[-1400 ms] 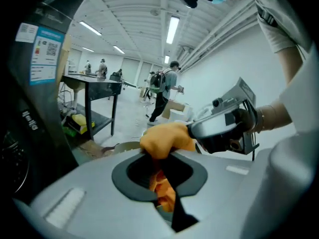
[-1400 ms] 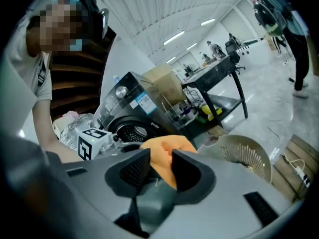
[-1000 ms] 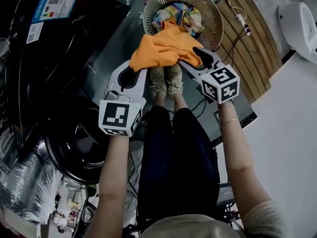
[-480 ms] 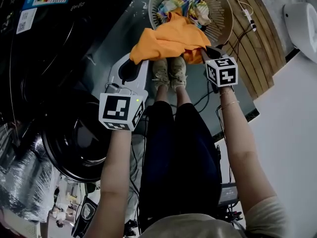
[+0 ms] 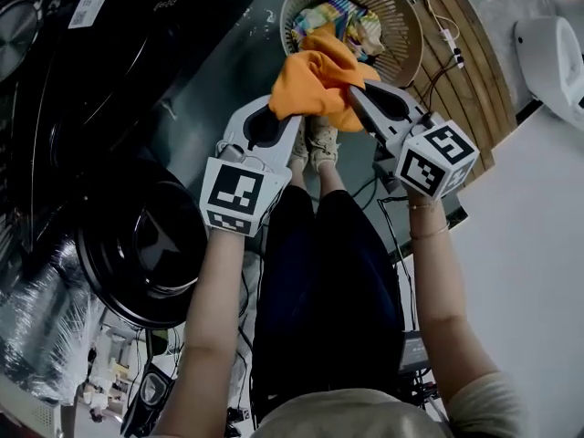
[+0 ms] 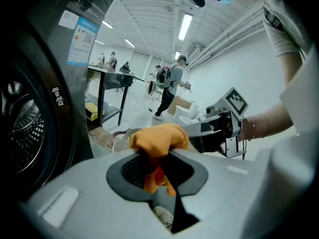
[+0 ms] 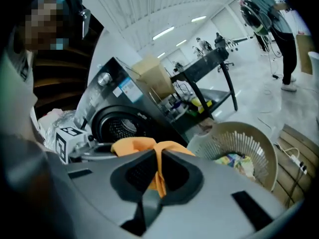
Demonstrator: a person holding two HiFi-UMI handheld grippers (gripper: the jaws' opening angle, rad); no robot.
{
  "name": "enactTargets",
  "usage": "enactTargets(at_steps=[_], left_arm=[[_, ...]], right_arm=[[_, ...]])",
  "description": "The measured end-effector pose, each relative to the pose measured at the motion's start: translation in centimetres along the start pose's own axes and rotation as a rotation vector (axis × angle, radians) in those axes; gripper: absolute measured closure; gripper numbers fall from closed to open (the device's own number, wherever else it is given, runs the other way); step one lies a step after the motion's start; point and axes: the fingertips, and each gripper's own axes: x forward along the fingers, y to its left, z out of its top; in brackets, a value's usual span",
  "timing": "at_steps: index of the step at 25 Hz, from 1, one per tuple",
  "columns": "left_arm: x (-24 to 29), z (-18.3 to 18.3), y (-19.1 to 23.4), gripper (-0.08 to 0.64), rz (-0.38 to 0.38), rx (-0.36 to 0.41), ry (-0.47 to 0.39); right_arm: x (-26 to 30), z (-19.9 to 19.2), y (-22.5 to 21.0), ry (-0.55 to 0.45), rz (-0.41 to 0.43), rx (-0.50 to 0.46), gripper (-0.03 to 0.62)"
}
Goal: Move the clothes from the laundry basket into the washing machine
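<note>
An orange garment (image 5: 319, 78) hangs bunched between both grippers, just in front of the round beige laundry basket (image 5: 409, 35). My left gripper (image 5: 278, 112) is shut on its left part; in the left gripper view the cloth (image 6: 159, 136) is pinched between the dark pads. My right gripper (image 5: 354, 91) has just been closing its jaws and now pinches a fold of the orange cloth (image 7: 134, 146). Several colourful clothes (image 5: 333, 16) remain in the basket. The black washing machine's open door (image 5: 137, 245) lies at lower left; its drum (image 7: 117, 126) shows in the right gripper view.
A wooden slatted board (image 5: 456, 71) lies right of the basket, with a white fixture (image 5: 552, 44) beyond it. The person's shoes (image 5: 315, 144) stand below the garment, cables (image 5: 383, 190) beside them. Plastic-wrapped goods (image 5: 36, 336) sit at bottom left. People (image 6: 169, 88) stand far off.
The right gripper dipped toward the basket, then came up and back with its jaws shut on the orange garment. The garment is now more bunched and lifted off the basket rim.
</note>
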Motion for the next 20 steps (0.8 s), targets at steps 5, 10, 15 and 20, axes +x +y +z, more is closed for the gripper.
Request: enactTargets(at_steps=[5, 10, 15, 20], left_arm=[[-0.6, 2.6, -2.8, 0.270, -0.135, -0.035, -0.038], [-0.9, 5.0, -2.8, 0.249, -0.037, 0.093, -0.048], [-1.1, 6.6, -0.5, 0.268, 0.105, 0.055, -0.144], [-1.8, 5.3, 0.5, 0.446, 0.157, 0.016, -0.202]], right_arm=[[-1.0, 5.6, 5.1, -0.083, 0.093, -0.019, 0.568], [-0.9, 8.9, 9.9, -0.096, 0.202, -0.045, 0.568], [0.1, 9.2, 12.3, -0.076, 0.297, 0.006, 0.568], [1.2, 7.4, 13.2, -0.034, 0.353, 0.012, 0.566]])
